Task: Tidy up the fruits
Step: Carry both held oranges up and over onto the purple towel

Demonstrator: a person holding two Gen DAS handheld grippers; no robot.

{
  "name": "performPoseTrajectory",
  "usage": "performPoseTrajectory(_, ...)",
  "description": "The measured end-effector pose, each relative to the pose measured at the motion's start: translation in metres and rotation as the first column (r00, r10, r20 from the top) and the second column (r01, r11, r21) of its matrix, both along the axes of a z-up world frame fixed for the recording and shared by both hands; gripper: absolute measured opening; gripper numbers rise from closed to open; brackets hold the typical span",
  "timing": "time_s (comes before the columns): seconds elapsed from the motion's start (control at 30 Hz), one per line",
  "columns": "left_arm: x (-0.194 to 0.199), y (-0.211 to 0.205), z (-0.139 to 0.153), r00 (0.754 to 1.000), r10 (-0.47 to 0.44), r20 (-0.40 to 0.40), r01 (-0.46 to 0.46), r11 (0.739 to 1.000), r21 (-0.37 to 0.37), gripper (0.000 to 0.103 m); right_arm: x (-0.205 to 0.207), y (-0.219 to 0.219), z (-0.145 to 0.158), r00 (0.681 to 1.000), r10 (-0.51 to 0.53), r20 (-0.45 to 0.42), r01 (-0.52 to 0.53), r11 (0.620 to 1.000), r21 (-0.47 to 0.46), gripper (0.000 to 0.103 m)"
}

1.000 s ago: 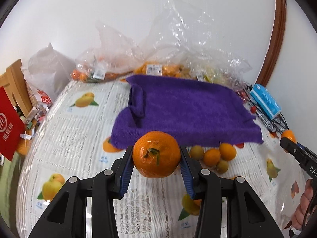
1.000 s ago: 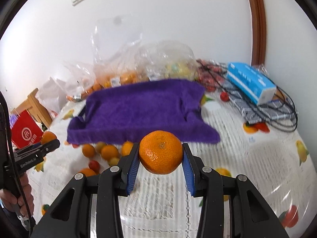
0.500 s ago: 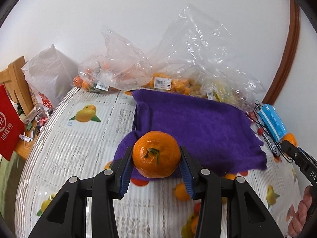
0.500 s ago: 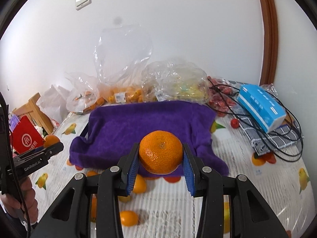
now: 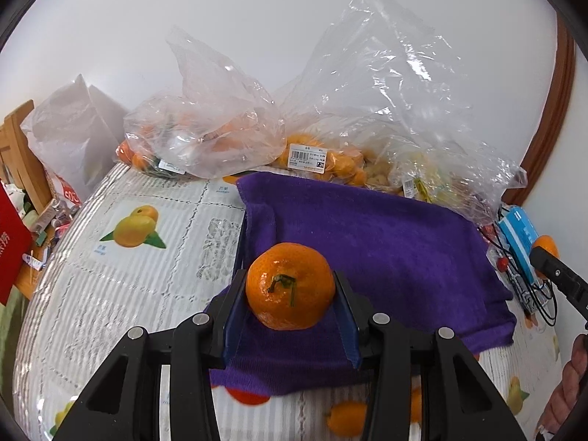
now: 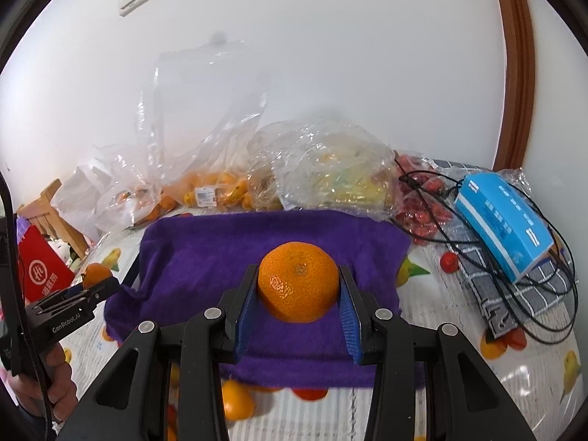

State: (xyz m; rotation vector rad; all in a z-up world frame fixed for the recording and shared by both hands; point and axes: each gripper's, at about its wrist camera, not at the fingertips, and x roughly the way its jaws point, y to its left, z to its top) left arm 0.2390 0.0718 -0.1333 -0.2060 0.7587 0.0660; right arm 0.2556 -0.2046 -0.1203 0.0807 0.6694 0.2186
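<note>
Left tool: blue pads closed onto a stem-side mandarin, gripped on both flanks, stem facing the camera. It hangs above the near-left part of the purple towel; can't tell if it touches the cloth.

Right tool: likewise clamped on a 2nd mandarin, navel end facing the camera, held over the towel's near edge, approx. mid-width.

In the right wrist view the left tool also shows at the far left, w/ its fruit at the tip, off the towel's left edge. In the left wrist view the right tool's tip shows at the far right, w/ an orange fruit at it.

Towel lies spread on the surface, which has a white cover w/ printed fruit pics. Left edge of towel is folded up into a ridge.

Along the surface's far edge, vs. the wall: clear plastic bags holding orange fruit, w/ price labels; another bag w/ yellowish contents behind the towel's far-right corner.

Right side of the surface: blue box lying on a grey checked cloth, black cable looped over both. Small red fruit just beside the towel's right edge.

Loose small oranges sit at the surface's near edge, partly behind the tool arms.
</note>
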Motion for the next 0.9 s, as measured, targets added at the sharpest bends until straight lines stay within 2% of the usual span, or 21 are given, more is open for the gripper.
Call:
performPoseTrajectory(0.2, 0.021, -0.003, -0.008, 1.0, -0.006, -0.018, 0.005, 1.0, -0.021, 0.042, 0.022, -0.003, -0.01, 1.0, 0.001, -0.013, 0.0, 1.0, 0.004, 0.041)
performPoseTrajectory(0.37, 0.034, -0.009, -0.016, 0.999, -0.027, -0.025, 0.026, 0.999, -0.022, 0.042, 0.039, -0.002, -0.03, 0.999, 0.01, -0.048, -0.01, 1.0, 0.005, 0.041)
performPoseTrajectory(0.63, 0.039, -0.009, -0.031, 0.999, -0.039, -0.036, 0.037, 0.998, -0.05, 0.042, 0.052, -0.003, -0.058, 0.995, 0.02, -0.096, -0.019, 1.0, 0.017, 0.041)
performPoseTrajectory(0.8, 0.042, -0.012, -0.037, 0.998, -0.036, -0.048, 0.035, 0.999, -0.02, 0.042, 0.055, -0.001, -0.068, 0.994, 0.017, -0.109, -0.015, 1.0, 0.016, 0.041)
performPoseTrajectory(0.9, 0.044, -0.011, -0.04, 0.997, -0.041, -0.059, 0.04, 0.999, -0.031, 0.042, 0.056, 0.003, -0.073, 0.993, 0.015, -0.115, -0.015, 1.0, -0.002, 0.041)
